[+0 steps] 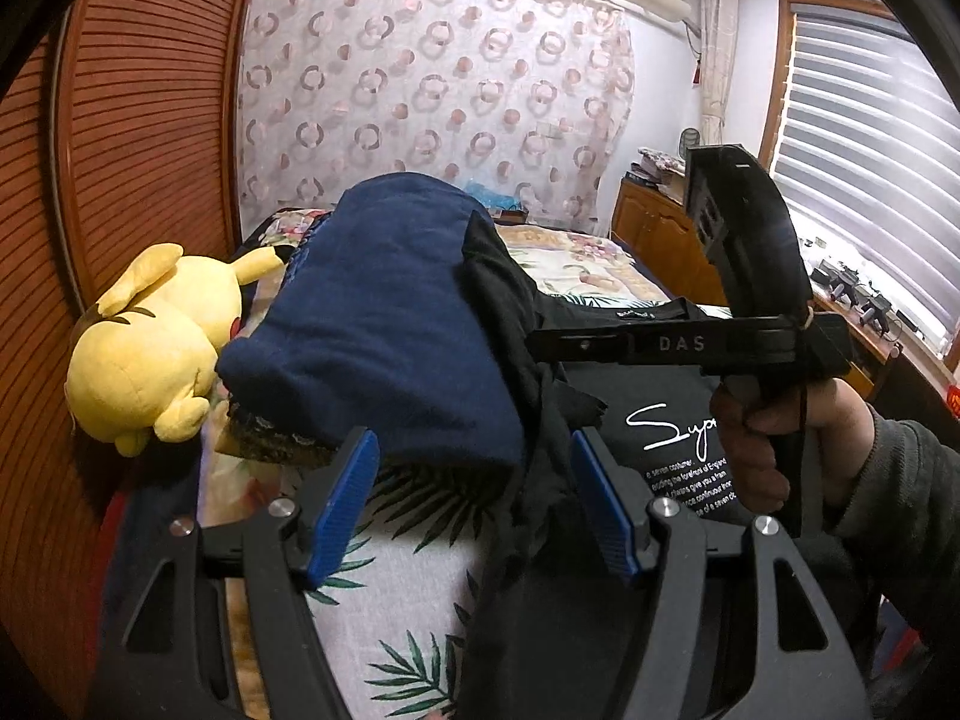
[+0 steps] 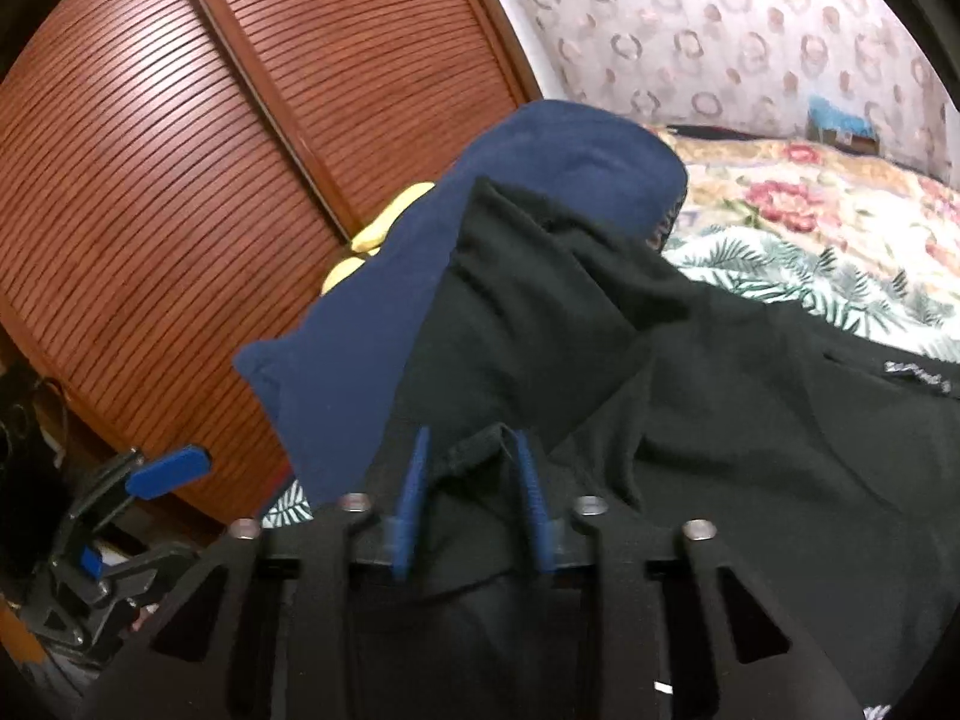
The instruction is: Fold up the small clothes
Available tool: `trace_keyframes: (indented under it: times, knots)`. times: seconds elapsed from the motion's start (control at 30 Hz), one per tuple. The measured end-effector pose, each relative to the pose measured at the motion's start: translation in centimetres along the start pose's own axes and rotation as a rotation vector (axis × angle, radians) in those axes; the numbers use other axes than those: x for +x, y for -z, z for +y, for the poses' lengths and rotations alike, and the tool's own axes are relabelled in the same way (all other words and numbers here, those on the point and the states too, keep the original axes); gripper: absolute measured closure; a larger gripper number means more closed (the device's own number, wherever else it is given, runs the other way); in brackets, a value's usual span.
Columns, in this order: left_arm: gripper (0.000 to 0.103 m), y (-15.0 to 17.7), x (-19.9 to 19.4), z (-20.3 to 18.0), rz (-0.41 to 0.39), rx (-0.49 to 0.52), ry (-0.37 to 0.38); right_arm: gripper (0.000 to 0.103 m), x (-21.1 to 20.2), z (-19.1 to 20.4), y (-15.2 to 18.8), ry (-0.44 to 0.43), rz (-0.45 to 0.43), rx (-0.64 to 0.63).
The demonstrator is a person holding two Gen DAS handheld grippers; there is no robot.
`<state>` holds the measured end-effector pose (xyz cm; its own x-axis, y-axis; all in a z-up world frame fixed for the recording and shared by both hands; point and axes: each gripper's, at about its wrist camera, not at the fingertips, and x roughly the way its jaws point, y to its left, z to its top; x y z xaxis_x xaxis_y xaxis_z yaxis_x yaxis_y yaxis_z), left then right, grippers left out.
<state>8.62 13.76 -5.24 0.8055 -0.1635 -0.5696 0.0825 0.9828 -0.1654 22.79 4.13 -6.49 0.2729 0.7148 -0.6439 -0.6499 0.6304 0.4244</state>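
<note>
A black T-shirt with white lettering (image 1: 666, 438) lies on the bed, one part lifted up. My right gripper (image 2: 471, 450) is shut on a fold of this black T-shirt (image 2: 600, 360) and holds it raised; the same gripper shows from the side in the left wrist view (image 1: 690, 343). My left gripper (image 1: 474, 450) is open, with the hanging black cloth between its blue pads (image 1: 345, 504) but not pinched. A folded navy garment (image 1: 384, 312) sits on a pile just beyond; it also shows in the right wrist view (image 2: 372, 324).
A yellow plush toy (image 1: 156, 348) lies at the bed's left edge against the brown slatted wardrobe doors (image 1: 144, 120). The bed has a leaf and flower print cover (image 1: 588, 270). A wooden cabinet (image 1: 654, 222) and a window with blinds (image 1: 870, 150) are on the right.
</note>
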Motion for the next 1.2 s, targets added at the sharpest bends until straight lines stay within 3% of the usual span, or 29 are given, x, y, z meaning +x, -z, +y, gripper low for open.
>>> trace_keyframes:
  times: [0.07, 0.33, 0.53, 0.63, 0.77, 1.2]
  knots:
    - [0.037, 0.2, -0.1, 0.1, 0.001, 0.005, 0.000, 0.097, 0.1, 0.1, 0.3, 0.001, 0.005, -0.016]
    - [0.037, 0.5, -0.3, -0.2, -0.002, 0.012, 0.000, 0.098, -3.9, 1.0, 3.2, 0.018, -0.010, -0.057]
    - [0.037, 0.7, -0.4, -0.7, -0.004, 0.016, 0.004, 0.098, -6.3, 0.1, 7.1, 0.086, 0.054, -0.047]
    - [0.037, 0.7, -0.6, -1.0, -0.005, 0.016, 0.007, 0.084, -6.6, -0.2, 7.6, 0.140, 0.072, -0.082]
    - [0.037, 0.6, -1.0, -1.3, -0.008, 0.018, 0.008, 0.059, -7.1, -0.1, 6.8, 0.199, 0.026, -0.153]
    - [0.037, 0.7, -1.5, -1.4, -0.001, 0.020, 0.009, 0.059, 1.4, -0.6, 3.1, 0.214, 0.093, -0.294]
